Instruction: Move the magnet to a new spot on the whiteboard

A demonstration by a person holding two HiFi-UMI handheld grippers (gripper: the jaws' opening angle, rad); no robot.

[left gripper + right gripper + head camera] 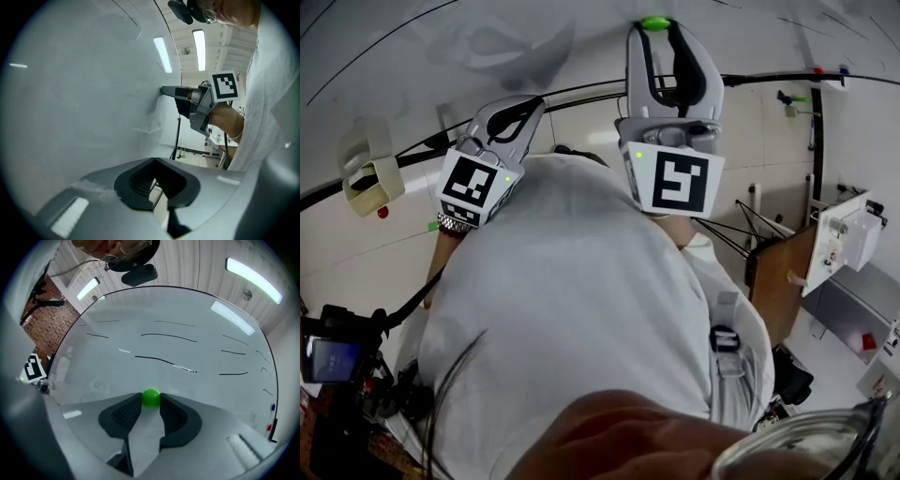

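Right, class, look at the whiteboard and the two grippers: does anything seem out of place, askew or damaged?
Nothing stands out. The green magnet sits centred between the fingers of the right gripper, against the whiteboard. The left gripper is shut and empty. The board carries only a few thin marker strokes, with no damage visible.

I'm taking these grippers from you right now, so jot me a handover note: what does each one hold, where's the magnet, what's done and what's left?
Right gripper: jaws shut on the small round green magnet, which sits against the white whiteboard.
Left gripper: jaws together, nothing between them, held beside the board.
Done: magnet gripped.
Left: probably carry it to another bare spot on the board, press it on, then open the jaws and back away.
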